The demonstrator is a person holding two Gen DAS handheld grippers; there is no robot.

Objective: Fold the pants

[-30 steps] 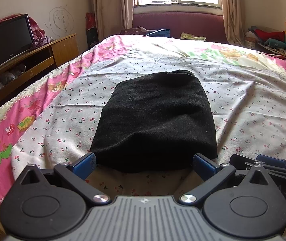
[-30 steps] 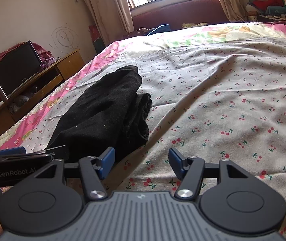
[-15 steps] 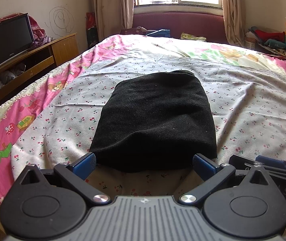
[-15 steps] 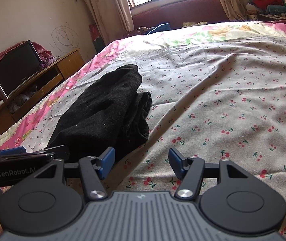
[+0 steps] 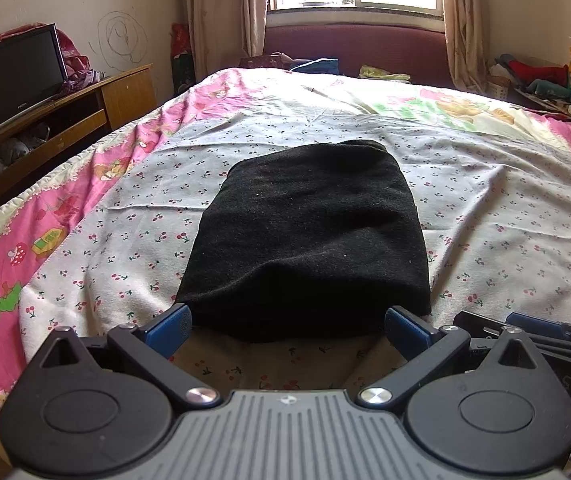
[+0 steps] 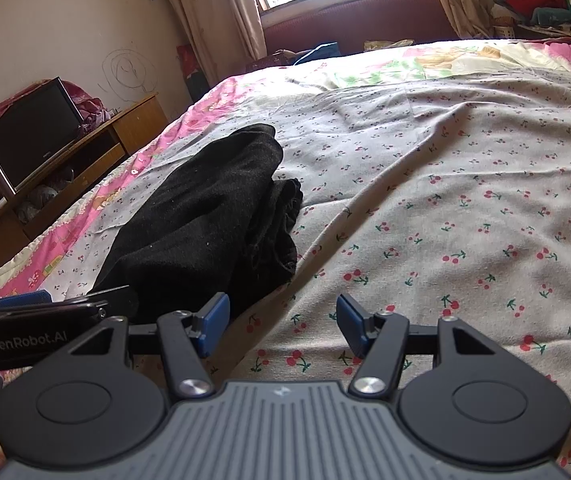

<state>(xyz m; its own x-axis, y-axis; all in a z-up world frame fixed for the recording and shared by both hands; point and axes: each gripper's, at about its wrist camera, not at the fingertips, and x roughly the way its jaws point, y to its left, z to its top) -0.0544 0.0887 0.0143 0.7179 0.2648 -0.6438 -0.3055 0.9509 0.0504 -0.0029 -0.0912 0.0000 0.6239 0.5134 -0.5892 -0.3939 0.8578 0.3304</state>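
The black pants [image 5: 309, 236] lie folded into a compact rectangle on the cherry-print sheet [image 5: 505, 240]. My left gripper [image 5: 287, 326] is open and empty, its blue fingertips either side of the near edge of the pants, just short of it. In the right wrist view the pants [image 6: 205, 224] lie to the left, with stacked layers showing along their right side. My right gripper [image 6: 283, 320] is open and empty over bare sheet, to the right of the pants' near corner. The left gripper's body [image 6: 33, 320] shows at the left edge.
A wooden TV stand [image 5: 65, 108] with a television [image 5: 13, 76] stands left of the bed. A maroon headboard [image 5: 357, 48] and a window are at the far end. Clutter is piled at the far right [image 5: 533, 76]. The pink bed edge [image 5: 13, 248] runs along the left.
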